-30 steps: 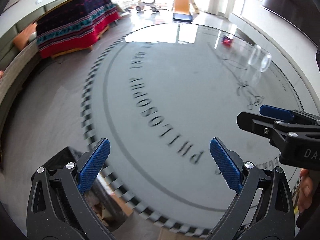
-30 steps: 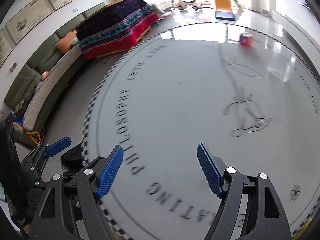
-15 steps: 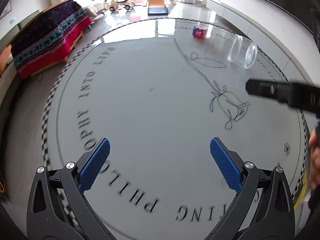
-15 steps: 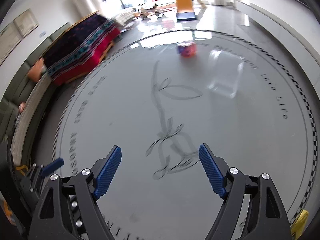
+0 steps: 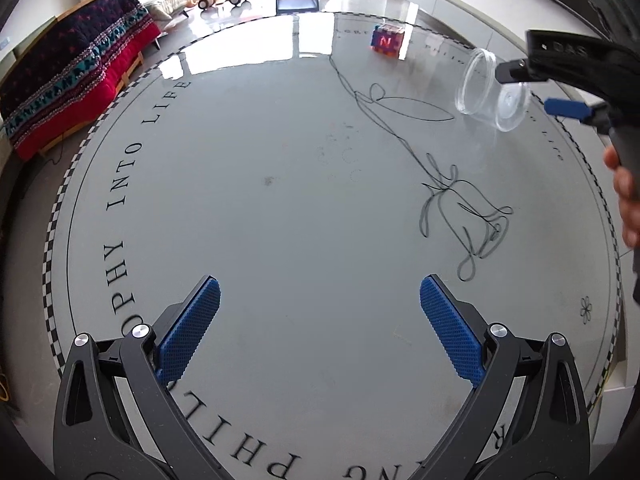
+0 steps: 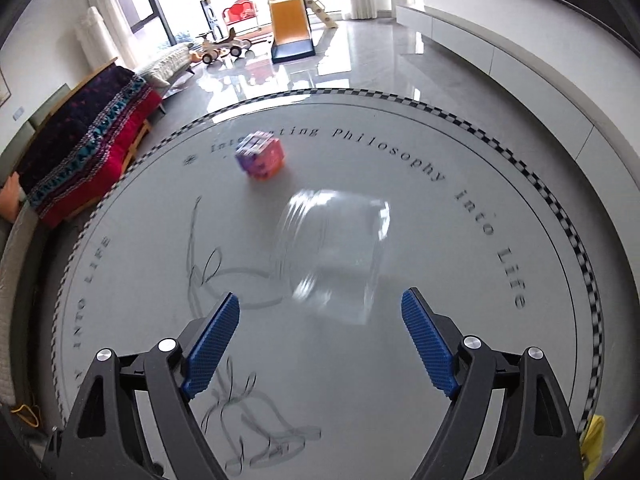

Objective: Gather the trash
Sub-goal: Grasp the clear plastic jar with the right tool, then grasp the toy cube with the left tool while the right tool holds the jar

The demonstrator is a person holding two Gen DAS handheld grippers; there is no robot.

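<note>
Round grey table (image 5: 280,208) with printed lettering fills both views. Two trash items lie on it: one clear plastic cup (image 6: 332,256) on its side and one colourful small box (image 6: 261,155) beyond it. Right gripper (image 6: 320,344), jaws wide and empty, faces the cup, apparently lined up to grasp it. Left gripper (image 5: 320,330), also wide and empty, hangs over bare tabletop.

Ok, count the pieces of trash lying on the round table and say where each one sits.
2. A clear plastic cup lies on its side just ahead of the open right gripper. A small colourful carton sits beyond it near the table's far edge. Nothing else shows.
</note>
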